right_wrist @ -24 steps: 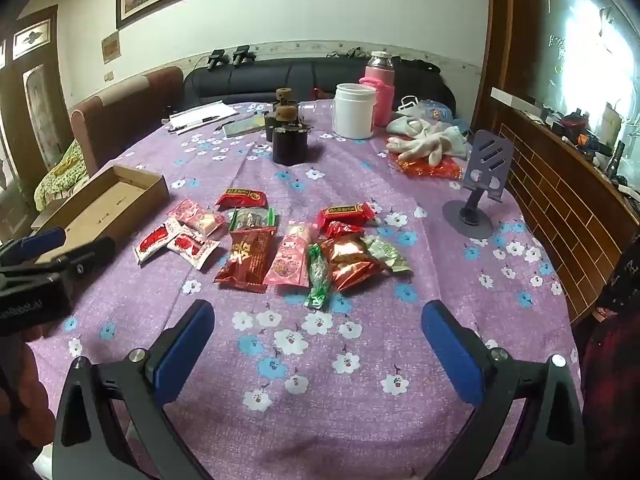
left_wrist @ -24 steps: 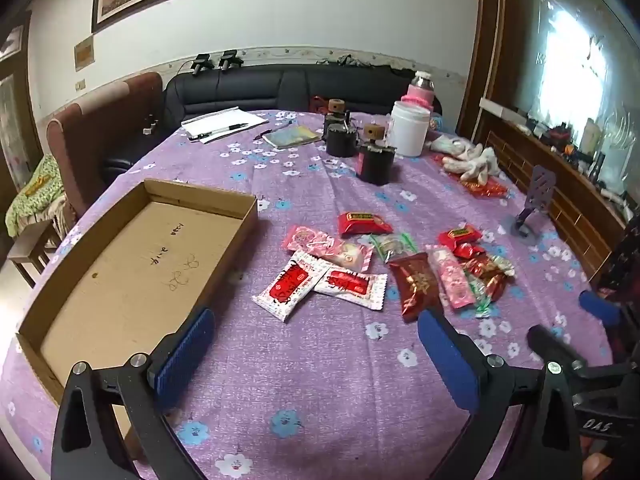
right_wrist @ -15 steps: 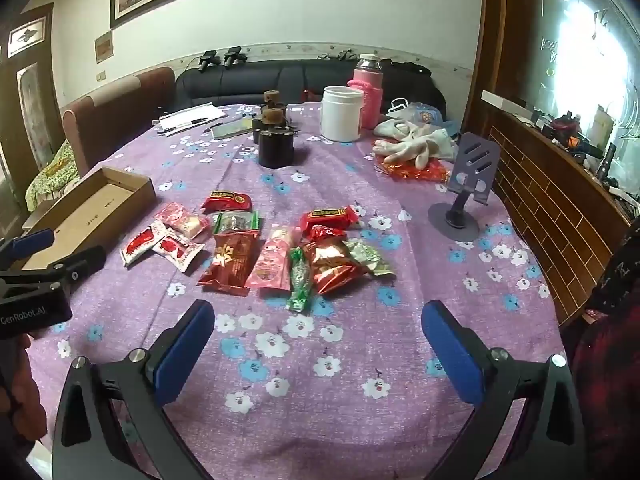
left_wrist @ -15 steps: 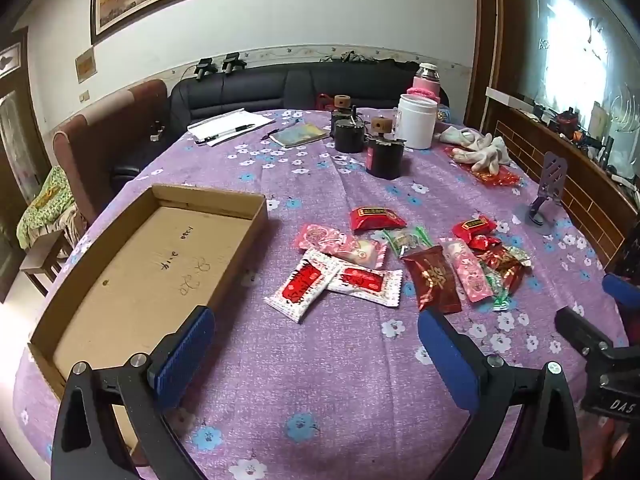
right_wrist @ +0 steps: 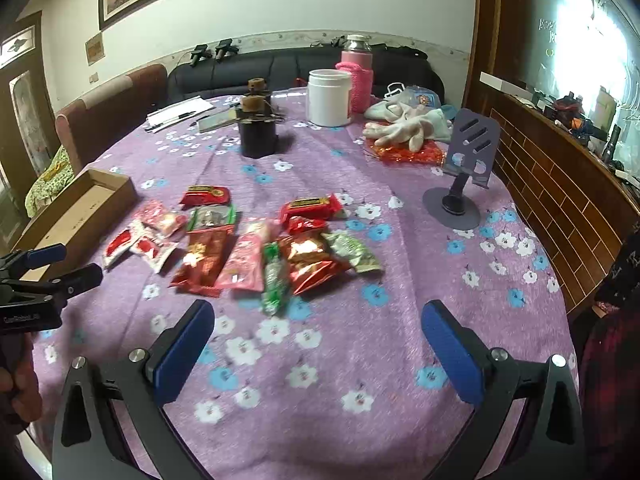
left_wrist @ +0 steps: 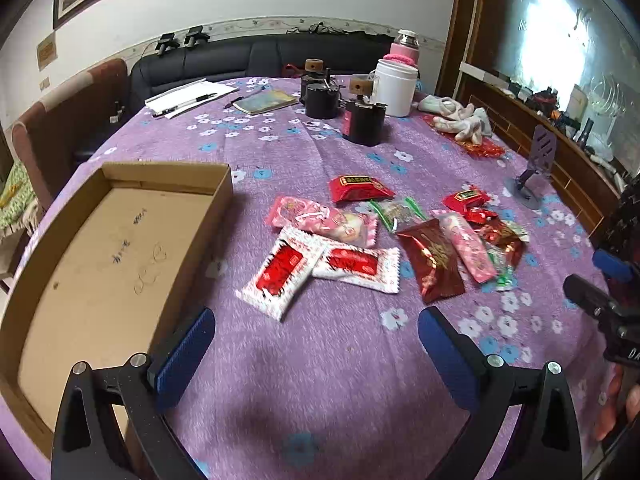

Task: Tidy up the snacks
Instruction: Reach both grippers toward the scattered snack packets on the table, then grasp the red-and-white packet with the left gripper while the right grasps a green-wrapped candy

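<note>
Several snack packets lie in a loose pile on the purple flowered tablecloth: two white-and-red packets [left_wrist: 286,270], a pink one [left_wrist: 320,220], a dark red one [left_wrist: 432,264], red ones [left_wrist: 358,188]. The pile also shows in the right wrist view [right_wrist: 256,248]. An empty cardboard tray [left_wrist: 108,248] sits left of the pile; it shows in the right wrist view [right_wrist: 80,212]. My left gripper [left_wrist: 316,348] is open and empty, just short of the white-and-red packets. My right gripper [right_wrist: 318,346] is open and empty, short of the pile.
At the back stand black jars [left_wrist: 362,122], a white tub [left_wrist: 394,86], a pink flask [right_wrist: 358,74], papers with pens [left_wrist: 188,96], white gloves [right_wrist: 404,124] and a grey phone stand [right_wrist: 460,168]. A brick-faced sideboard [right_wrist: 560,184] runs along the right.
Both grippers have moved forward, closer to the snack pile. Their jaws stay open. Nothing on the table has moved.
</note>
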